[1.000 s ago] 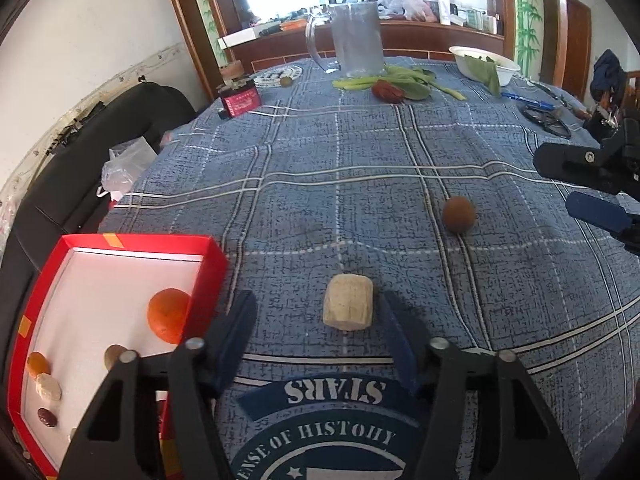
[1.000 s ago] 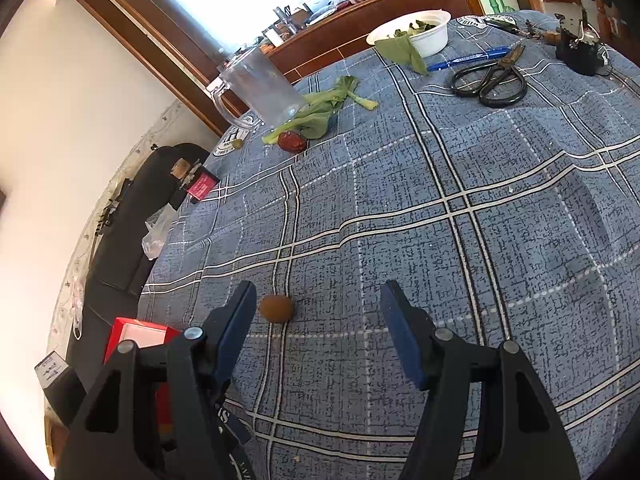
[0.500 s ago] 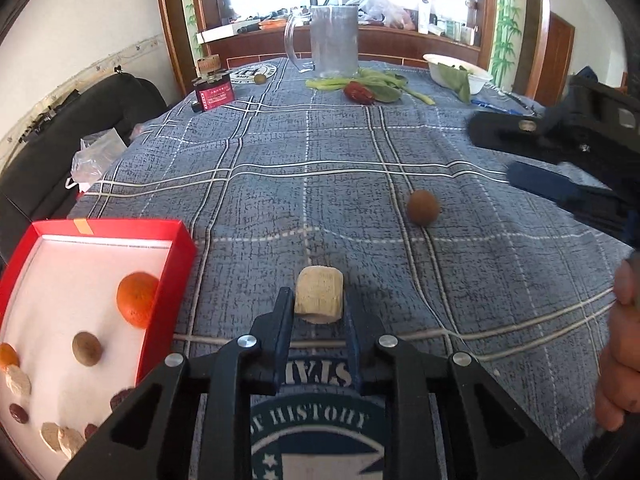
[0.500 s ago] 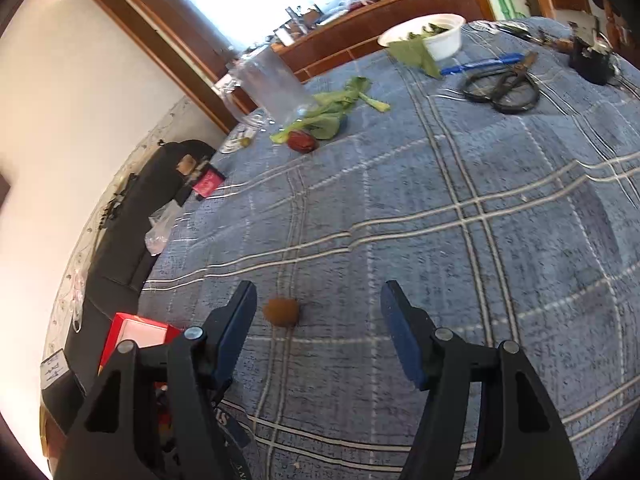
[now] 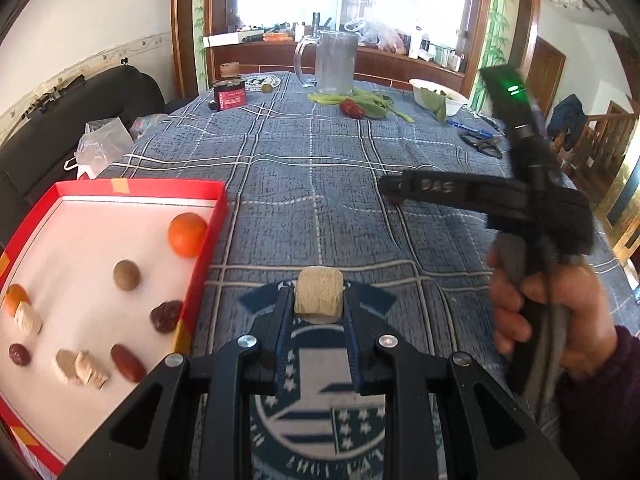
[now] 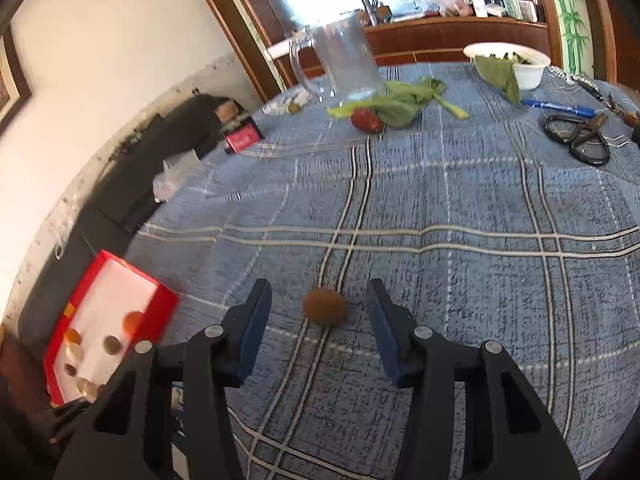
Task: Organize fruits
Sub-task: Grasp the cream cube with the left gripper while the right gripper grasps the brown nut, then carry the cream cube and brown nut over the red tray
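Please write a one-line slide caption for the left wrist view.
Left gripper jaws shut on a pale beige ridged cylindrical piece, beside the red-rimmed white tray of sorted fruits.

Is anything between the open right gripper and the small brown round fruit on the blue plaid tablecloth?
Nothing visible. The right gripper is open, and the small brown round fruit lies on the blue plaid tablecloth just ahead of its two fingers, roughly centred between them, with only bare cloth around it.

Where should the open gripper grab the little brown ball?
Across its middle, from above: the brown ball is round and sits free on the cloth, already between the right gripper's open fingers, so closing at its widest part probably holds best.
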